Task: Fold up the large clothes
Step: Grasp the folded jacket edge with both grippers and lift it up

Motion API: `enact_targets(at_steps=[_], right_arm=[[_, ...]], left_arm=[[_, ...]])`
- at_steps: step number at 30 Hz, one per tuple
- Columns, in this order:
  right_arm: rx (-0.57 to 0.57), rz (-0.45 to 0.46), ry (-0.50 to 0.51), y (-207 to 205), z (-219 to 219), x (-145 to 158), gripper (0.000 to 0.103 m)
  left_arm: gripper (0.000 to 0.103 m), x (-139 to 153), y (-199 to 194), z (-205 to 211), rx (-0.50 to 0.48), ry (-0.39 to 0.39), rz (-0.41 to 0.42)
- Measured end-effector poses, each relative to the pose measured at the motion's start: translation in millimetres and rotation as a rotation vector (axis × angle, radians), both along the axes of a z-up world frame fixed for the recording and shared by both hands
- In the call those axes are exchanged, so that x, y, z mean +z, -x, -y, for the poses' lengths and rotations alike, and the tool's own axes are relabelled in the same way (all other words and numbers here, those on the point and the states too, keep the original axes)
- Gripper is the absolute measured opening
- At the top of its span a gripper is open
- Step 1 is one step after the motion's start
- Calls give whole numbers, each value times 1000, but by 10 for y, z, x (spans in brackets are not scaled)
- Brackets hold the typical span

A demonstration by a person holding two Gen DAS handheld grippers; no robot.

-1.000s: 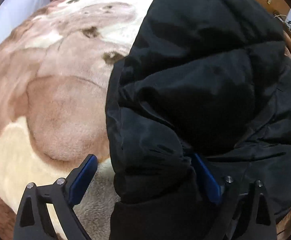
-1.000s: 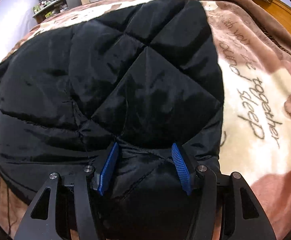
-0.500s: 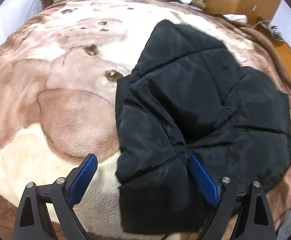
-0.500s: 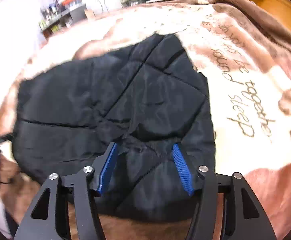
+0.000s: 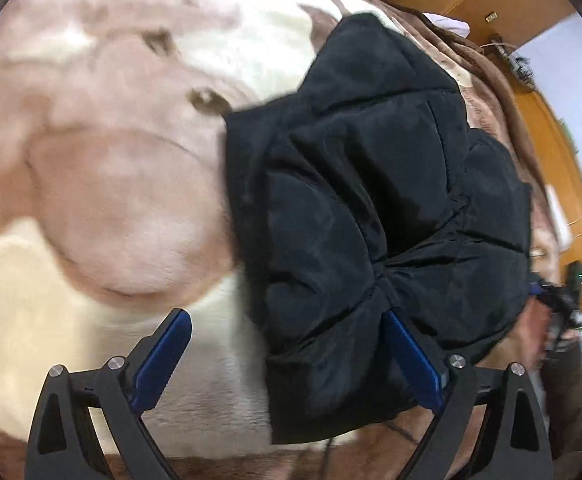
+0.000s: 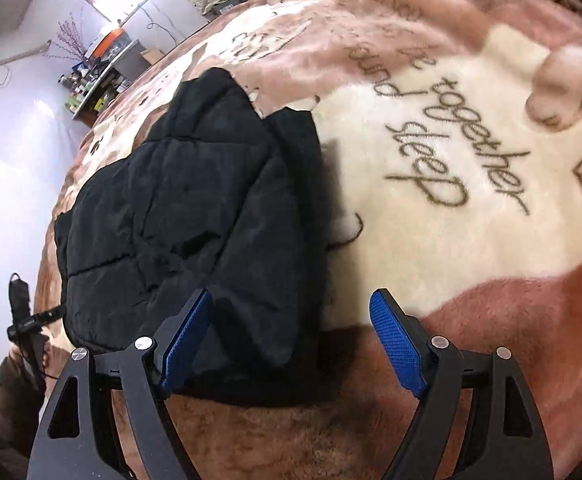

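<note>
Item: black quilted jacket (image 5: 371, 216), folded into a thick bundle, lying on the bed's plush blanket (image 5: 103, 184). The blanket is pink, cream and brown, with brown script lettering (image 6: 455, 152) on the cream patch beside the bundle.

Your left hand-held gripper (image 5: 287, 356): released, jaws spread wide. The near left corner of the jacket lies between the blue pads (image 5: 163, 352), but neither pad presses it; the picture is smeared there, so the right pad may just brush the fabric.

Your right hand-held gripper (image 6: 291, 340): released, its jaws having just been opening. The jacket's near right edge sits against the left pad (image 6: 187, 340) and reaches partway into the gap; the right pad stands over bare blanket, apart from the cloth.

Surroundings: wooden bed frame (image 5: 563, 184) along the far side in your left view; a cluttered shelf (image 6: 103, 68) against the pale wall in your right view.
</note>
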State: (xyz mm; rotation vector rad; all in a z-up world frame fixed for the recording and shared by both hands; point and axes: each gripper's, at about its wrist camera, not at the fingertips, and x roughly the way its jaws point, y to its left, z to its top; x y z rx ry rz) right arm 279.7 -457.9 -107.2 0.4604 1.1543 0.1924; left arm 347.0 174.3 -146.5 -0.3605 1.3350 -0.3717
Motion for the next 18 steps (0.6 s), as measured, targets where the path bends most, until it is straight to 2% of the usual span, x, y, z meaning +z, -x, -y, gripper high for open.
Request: enact_targets(at_steps=[4,9,12,16,18], right_arm=[[61,-31,-67,-130,58,-117,81],[123,-56,-175,-328,33,-254,81],[164,-57,-219,-357,-4,-304,81],[153,-86,-293,-416,20,-434,81],[156,-106,-338,-472,33,-520,87]], left_arm=[[101,-136,-168,16,-24,15,-26],[101,-320,-338,131,-78,68,-65],[102,-422,-421,151,-74,113,-78],[103,-515,-444,129,-66,155,-102],[103,-538,-461,115,-72,166,-105]])
